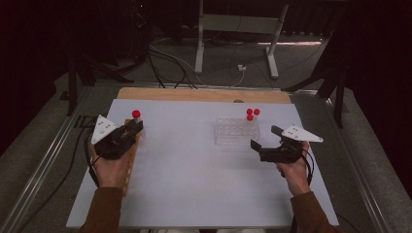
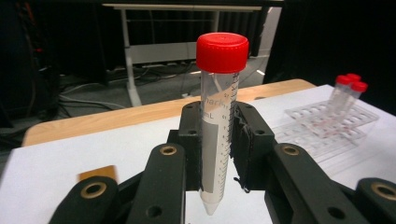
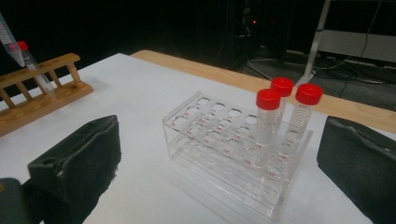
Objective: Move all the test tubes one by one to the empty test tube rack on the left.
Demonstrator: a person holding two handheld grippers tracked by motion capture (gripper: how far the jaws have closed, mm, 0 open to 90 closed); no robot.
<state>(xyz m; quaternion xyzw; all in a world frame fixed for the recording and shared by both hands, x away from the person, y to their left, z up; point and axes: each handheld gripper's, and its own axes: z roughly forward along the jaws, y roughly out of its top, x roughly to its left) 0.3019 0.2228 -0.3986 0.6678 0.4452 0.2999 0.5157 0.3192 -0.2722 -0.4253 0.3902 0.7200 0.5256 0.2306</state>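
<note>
My left gripper [image 1: 130,132] is shut on a clear graduated tube with a red cap [image 2: 218,116], held upright, its pointed tip hanging below the pads [image 2: 191,140]. In the high view that tube [image 1: 136,115] stands over the table's left side, just above a wooden rack [image 1: 129,167]. My right gripper [image 1: 266,137] stands open, nothing between its jaws, just right of a clear plastic rack [image 1: 233,131]. Three red-capped tubes [image 1: 251,114] stand upright in the rack's far right corner. In the right gripper view the clear rack [image 3: 210,135] and its tubes [image 3: 268,116] lie right ahead.
The white table top [image 1: 194,184] lies on a wooden board [image 1: 204,94]. The wooden rack [image 3: 37,93] runs along the left edge, under my left hand. Beyond the table are a white table frame [image 1: 233,29] and cables [image 1: 170,60] on the floor.
</note>
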